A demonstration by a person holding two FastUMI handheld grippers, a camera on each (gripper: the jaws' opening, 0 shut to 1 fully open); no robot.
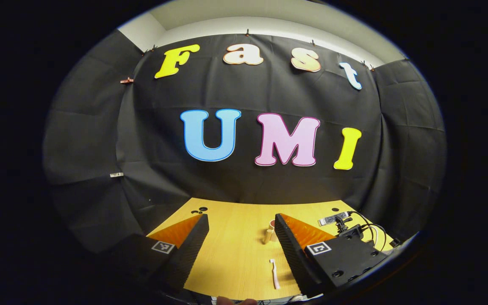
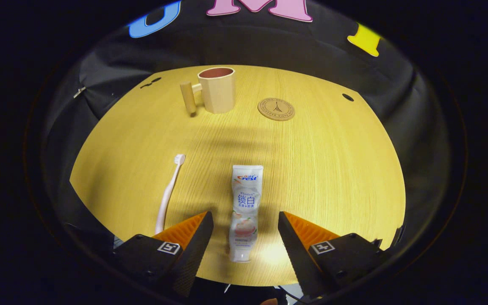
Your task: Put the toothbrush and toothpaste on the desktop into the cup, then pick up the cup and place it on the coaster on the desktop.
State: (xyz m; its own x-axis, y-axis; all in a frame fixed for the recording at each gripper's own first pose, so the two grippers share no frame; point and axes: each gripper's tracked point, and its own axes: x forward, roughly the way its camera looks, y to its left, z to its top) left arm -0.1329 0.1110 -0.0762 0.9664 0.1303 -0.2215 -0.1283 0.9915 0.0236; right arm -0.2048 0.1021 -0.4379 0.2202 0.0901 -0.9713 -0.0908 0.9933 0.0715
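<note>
With the right gripper [image 2: 244, 220] spread wide astride the toothpaste [image 2: 245, 212] near the desk's [image 2: 333, 169] front edge, the left gripper [image 1: 242, 228] likewise open, a squeezed tube may slip.

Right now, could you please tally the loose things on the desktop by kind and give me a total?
Toothbrush: 1
Toothpaste tube: 1
Cup: 1
Coaster: 1
Total: 4
</note>
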